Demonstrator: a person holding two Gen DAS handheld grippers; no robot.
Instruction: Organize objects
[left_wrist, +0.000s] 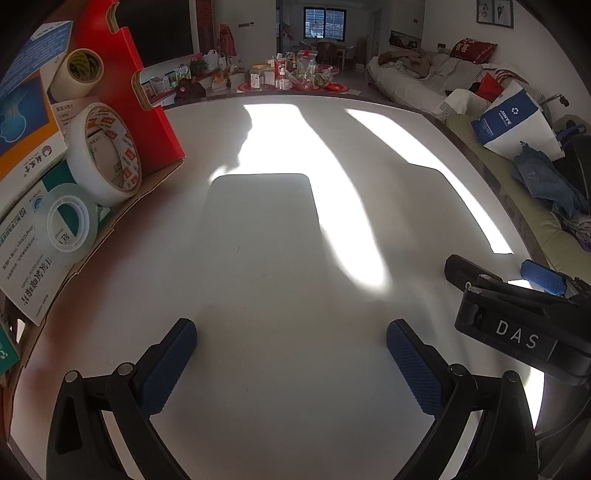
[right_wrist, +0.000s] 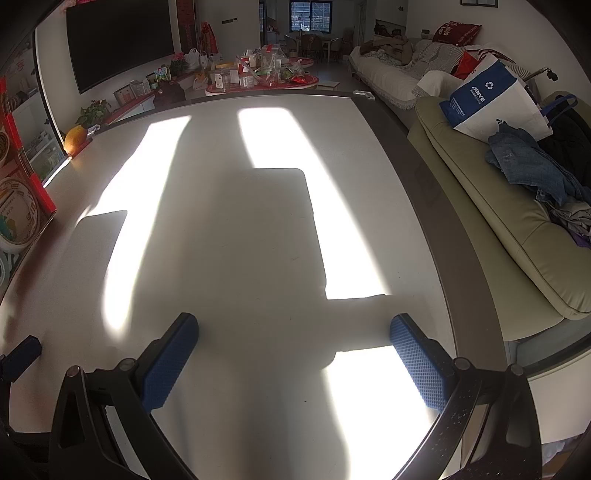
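A red-walled cardboard box (left_wrist: 147, 110) stands at the table's left. In it are a large white tape roll (left_wrist: 107, 155), a clear tape roll (left_wrist: 68, 218), a beige tape roll (left_wrist: 79, 70) and several medicine boxes (left_wrist: 26, 122). My left gripper (left_wrist: 291, 343) is open and empty, low over the white table (left_wrist: 277, 258), right of the box. My right gripper (right_wrist: 293, 339) is open and empty over the table; it also shows in the left wrist view (left_wrist: 517, 295). The box edge shows in the right wrist view (right_wrist: 26, 192).
An orange (right_wrist: 75, 138) lies at the table's far left corner. A green sofa (right_wrist: 498, 221) with a blue-white bag (right_wrist: 487, 99) and clothes runs along the table's right edge. A cluttered low table (right_wrist: 262, 74) stands beyond.
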